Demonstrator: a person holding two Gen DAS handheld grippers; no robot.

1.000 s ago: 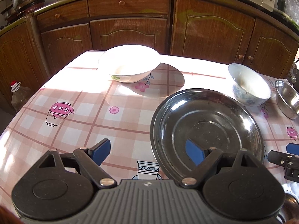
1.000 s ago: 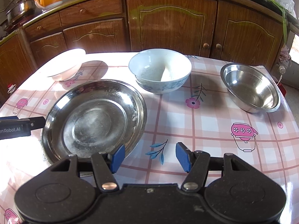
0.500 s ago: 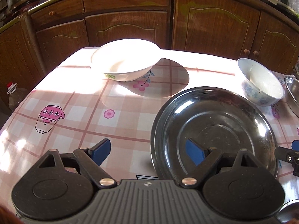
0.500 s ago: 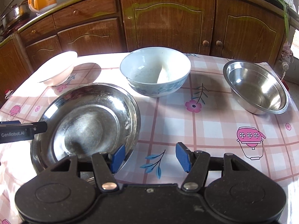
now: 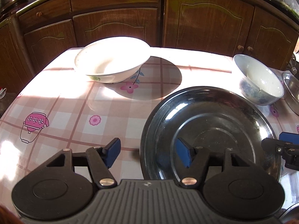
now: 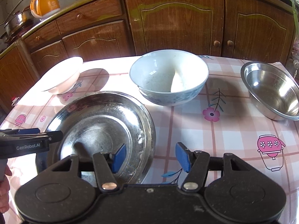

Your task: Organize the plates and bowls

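Fingers of the left gripper [image 5: 148,154] are closing, one blue pad outside the left rim of the steel plate [image 5: 209,130] and the other over its inside, so the rim sits between them; neither pad is seen pressing on it yet. Fingers of the right gripper [image 6: 150,155] stand about half apart and straddle the plate's right rim in the same way, one pad over the plate's inside and one over the tablecloth [image 6: 214,140], with no clear contact. In the right wrist view the left gripper's black arm reaches in over the plate's left edge.

That plate lies flat on the counter near its front edge, between the two grippers. Behind it and to the right stands a blue and white bowl [image 6: 169,78], close to the plate's far rim but apart from it. A steel bowl [image 6: 271,89] sits further right, near the counter's right edge. A white bowl [image 5: 112,59] rests at the far left in bright sunlight, well apart from the plate. Wooden cabinets [image 6: 177,20] run behind the counter, with an orange kettle [image 6: 44,3] on top.
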